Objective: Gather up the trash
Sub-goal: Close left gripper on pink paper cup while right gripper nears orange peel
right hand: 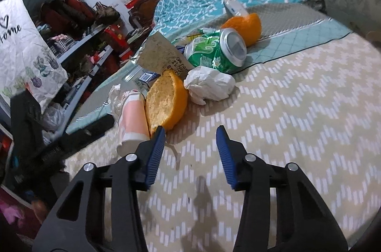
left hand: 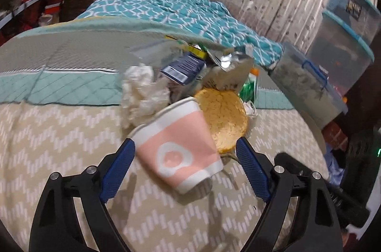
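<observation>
The left gripper [left hand: 185, 147] is seen with jaws wide, straddling the pink paper cup [left hand: 177, 147], which lies on its side on the chevron bedspread [left hand: 59, 133]; the pads are not clearly pressing on the cup wall, so no grip is counted yet. The cup is judged light, thin-walled and easily crushed; hold is best taken across the mid-body, near the stiffer rolled rim, with gentle closure. Behind the cup, crumpled white tissue [left hand: 140, 92] is seen: soft, nearly weightless, to be pinched anywhere. A blue carton [left hand: 183, 68] and a foil wrapper [left hand: 228, 61] lie further back, slippery and crinkly by the look. Touching the cup's right side, a halved orange peel [left hand: 223, 118] is found: hollow, springy, possibly damp, best taken at the rim. In the right wrist view, the right gripper [right hand: 190, 133] is shown partly closed with nothing between the pads, just beside the peel. A dented green can [right hand: 216, 52] lies beyond: light, rigid, smooth, best taken across the body.
</observation>
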`<state>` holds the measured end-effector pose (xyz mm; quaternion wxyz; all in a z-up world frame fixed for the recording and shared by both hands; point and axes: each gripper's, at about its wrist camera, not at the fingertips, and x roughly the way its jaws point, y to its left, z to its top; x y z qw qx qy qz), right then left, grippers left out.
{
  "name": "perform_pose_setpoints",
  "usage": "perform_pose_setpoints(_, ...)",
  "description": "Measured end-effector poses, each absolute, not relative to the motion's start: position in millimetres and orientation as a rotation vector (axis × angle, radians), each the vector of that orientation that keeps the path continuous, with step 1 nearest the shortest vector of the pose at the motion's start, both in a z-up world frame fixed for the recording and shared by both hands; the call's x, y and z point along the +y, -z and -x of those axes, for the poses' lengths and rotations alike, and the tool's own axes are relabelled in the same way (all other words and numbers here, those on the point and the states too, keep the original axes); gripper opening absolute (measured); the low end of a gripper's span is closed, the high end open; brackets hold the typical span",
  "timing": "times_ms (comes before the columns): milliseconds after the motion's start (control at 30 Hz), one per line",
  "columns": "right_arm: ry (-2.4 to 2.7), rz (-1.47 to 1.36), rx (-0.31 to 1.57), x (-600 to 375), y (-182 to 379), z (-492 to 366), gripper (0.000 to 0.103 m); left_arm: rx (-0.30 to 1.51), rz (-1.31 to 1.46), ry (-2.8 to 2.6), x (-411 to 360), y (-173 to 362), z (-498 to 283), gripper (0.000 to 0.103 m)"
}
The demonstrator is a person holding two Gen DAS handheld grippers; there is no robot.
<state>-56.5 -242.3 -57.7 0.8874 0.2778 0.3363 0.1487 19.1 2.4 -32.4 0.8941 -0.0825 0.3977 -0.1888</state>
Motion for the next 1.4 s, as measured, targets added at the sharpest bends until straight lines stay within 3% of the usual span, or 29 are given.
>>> perform_pose_setpoints(67,-0.353,-0.61,0.725,-242.1,58.8,40.1,0.046,0.855,0.151,0.384,-6.9,40.1,-28.5,0.071)
perform_pose_setpoints(133,-0.381,-0.626,0.742,-237.7,58.2,27.7,0.048,0.846,0.139,0.361,-9.7,44.0,-32.7,0.069)
perform_pose_setpoints(233,-0.41,-0.619,0.78,-226.2,60.1,3.8,0.048,0.827,0.117,0.387,-7.9,42.4,-31.6,0.052)
perform_pose_setpoints(267,-0.419,-0.618,0.796,-221.2,62.3,-4.2,0.048,0.827,0.125,0.417,-6.3,41.0,-30.0,0.041)
perform_pose_setpoints(333,-0.436,-0.619,0.829,-211.6,69.3,-18.3,0.048,0.825,0.113,0.447,-2.2,40.6,-21.9,0.035)
perform_pose_setpoints(400,-0.44,-0.608,0.859,-206.9,75.6,-24.7,0.04,0.81,0.085,0.461,0.5,40.3,-11.6,0.032)
perform_pose_setpoints(433,-0.441,-0.605,0.86,-205.9,77.1,-25.1,0.027,0.804,0.083,0.47,3.9,39.5,-5.4,0.032)
perform_pose_setpoints(500,-0.445,-0.594,0.854,-210.1,79.4,-20.1,0.023,0.816,0.103,0.5,11.7,39.2,2.8,0.032)
perform_pose_setpoints(600,-0.417,-0.584,0.84,-226.8,81.7,-5.7,0.017,0.84,0.167,0.527,25.4,40.7,9.8,0.04)
perform_pose_setpoints(667,-0.392,-0.58,0.834,-245.0,82.6,7.1,0.014,0.83,0.208,0.498,37.7,39.8,13.7,0.07)
perform_pose_setpoints(700,-0.381,-0.576,0.829,-253.6,81.8,12.8,0.015,0.821,0.226,0.484,42.9,38.3,14.2,0.076)
perform_pose_setpoints(1000,-0.23,-0.578,0.798,-314.1,75.7,48.7,0.018,0.903,0.273,0.427,32.8,42.0,-8.9,0.086)
perform_pose_setpoints(1033,-0.23,-0.587,0.792,-314.6,74.7,50.5,0.024,0.897,0.231,0.422,23.1,41.1,-9.5,0.087)
perform_pose_setpoints(1067,-0.227,-0.594,0.781,-314.7,74.4,53.2,0.047,0.893,0.19,0.413,13.6,40.1,-12.0,0.089)
perform_pose_setpoints(1100,-0.223,-0.6,0.761,-316.0,73.0,56.7,0.063,0.892,0.154,0.401,5.7,40.9,-13.5,0.09)
perform_pose_setpoints(1133,-0.216,-0.601,0.735,-315.0,70.7,60.1,0.089,0.898,0.107,0.381,-2.5,43.8,-15.9,0.09)
perform_pose_setpoints(1233,-0.224,-0.515,0.698,-303.7,61.1,68.1,0.089,0.922,0.022,0.324,-11.4,56.9,-19.8,0.088)
perform_pose_setpoints(1300,-0.227,-0.447,0.689,-292.4,57.1,71.1,0.089,0.953,0.013,0.302,-8.8,67.8,-23.8,0.069)
perform_pose_setpoints(1400,-0.233,-0.307,0.695,-269.5,59.7,71.4,0.093,0.929,0.028,0.326,1.3,66.4,-18.5,0.062)
